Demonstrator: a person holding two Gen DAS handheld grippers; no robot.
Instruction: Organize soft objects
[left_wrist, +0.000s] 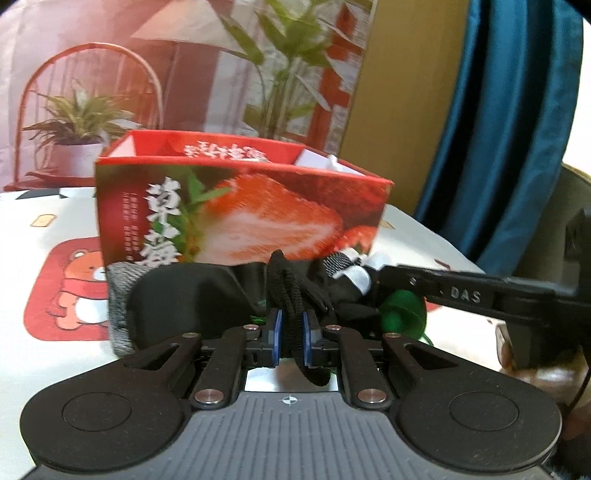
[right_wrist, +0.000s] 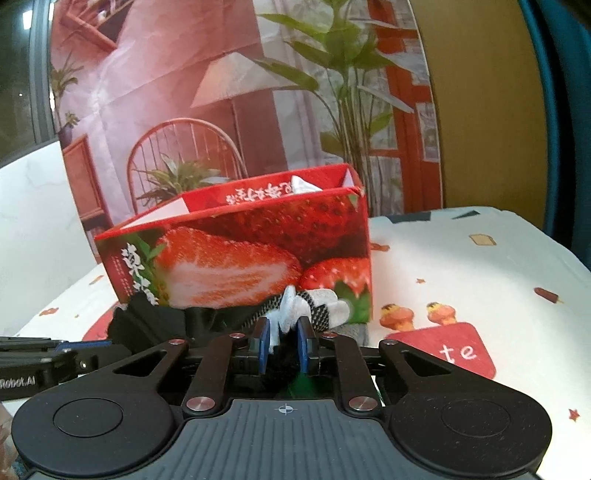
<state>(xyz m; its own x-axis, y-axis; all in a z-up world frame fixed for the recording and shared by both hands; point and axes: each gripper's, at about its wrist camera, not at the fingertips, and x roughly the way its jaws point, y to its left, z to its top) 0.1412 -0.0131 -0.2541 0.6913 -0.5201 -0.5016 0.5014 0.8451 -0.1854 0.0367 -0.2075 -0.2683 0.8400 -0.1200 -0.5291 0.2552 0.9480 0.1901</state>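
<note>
An open-topped red cardboard strawberry box (left_wrist: 236, 218) holds something white (right_wrist: 303, 184). In front, the left gripper (left_wrist: 291, 338) pinches a black woven cord (left_wrist: 286, 291). The right gripper (right_wrist: 282, 345), jaws narrow, clamps white cloth (right_wrist: 286, 312).

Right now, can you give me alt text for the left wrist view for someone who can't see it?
The left gripper is shut on a black knitted strap of a dark fabric bundle, held just in front of an open red strawberry-print box on a cartoon-bear tablecloth. The right gripper reaches in from the right, its fingers on a white and grey piece.
</note>
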